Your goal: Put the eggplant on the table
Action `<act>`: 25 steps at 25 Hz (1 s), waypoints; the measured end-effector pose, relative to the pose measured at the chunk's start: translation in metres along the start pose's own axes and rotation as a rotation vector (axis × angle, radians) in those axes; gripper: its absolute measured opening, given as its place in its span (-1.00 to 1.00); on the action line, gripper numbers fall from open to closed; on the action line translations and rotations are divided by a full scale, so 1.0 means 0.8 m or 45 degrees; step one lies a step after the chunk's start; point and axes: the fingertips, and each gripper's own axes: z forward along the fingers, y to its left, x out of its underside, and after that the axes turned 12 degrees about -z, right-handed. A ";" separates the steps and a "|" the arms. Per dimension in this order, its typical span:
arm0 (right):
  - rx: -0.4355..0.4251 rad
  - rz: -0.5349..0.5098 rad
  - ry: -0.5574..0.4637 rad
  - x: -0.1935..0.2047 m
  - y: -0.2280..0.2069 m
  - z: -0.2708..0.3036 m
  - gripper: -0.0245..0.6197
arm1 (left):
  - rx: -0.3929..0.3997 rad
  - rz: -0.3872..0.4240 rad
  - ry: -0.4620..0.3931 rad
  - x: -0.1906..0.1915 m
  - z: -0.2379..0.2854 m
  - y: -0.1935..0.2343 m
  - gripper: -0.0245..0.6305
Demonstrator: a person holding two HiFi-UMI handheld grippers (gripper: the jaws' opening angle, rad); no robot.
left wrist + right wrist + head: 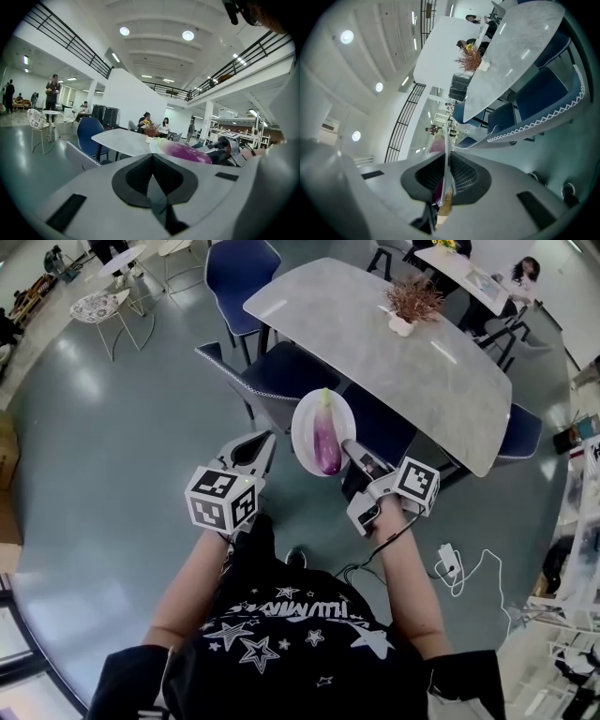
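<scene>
- Your right gripper point(446, 161) is clamped on the rim of a white plate point(302, 427). The plate runs edge-on between its jaws in the right gripper view.
- The eggplant point(325, 442) lies on that plate, just ahead of the right jaws. Its green stem end points away from you, toward the table point(422, 371).
- The plate is held in the air, short of the table's near edge and over the blue chairs point(281, 371).
- Your left gripper point(261, 444) has its jaws pressed together with nothing between them. It sits just to the left of the plate.
- From the left gripper, the eggplant shows ahead and to the right.
- A potted plant point(410, 304) stands on the table, well beyond both grippers.
</scene>
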 end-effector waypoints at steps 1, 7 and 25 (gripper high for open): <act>0.003 -0.003 0.000 -0.002 0.001 0.004 -0.82 | 0.004 0.001 0.000 -0.003 0.004 0.004 -0.91; 0.038 -0.002 -0.029 -0.029 0.001 0.072 -0.82 | 0.047 -0.009 0.008 -0.045 0.047 0.063 -0.91; 0.113 0.005 -0.136 -0.108 -0.019 0.213 -0.82 | 0.153 -0.001 0.063 -0.132 0.160 0.179 -0.91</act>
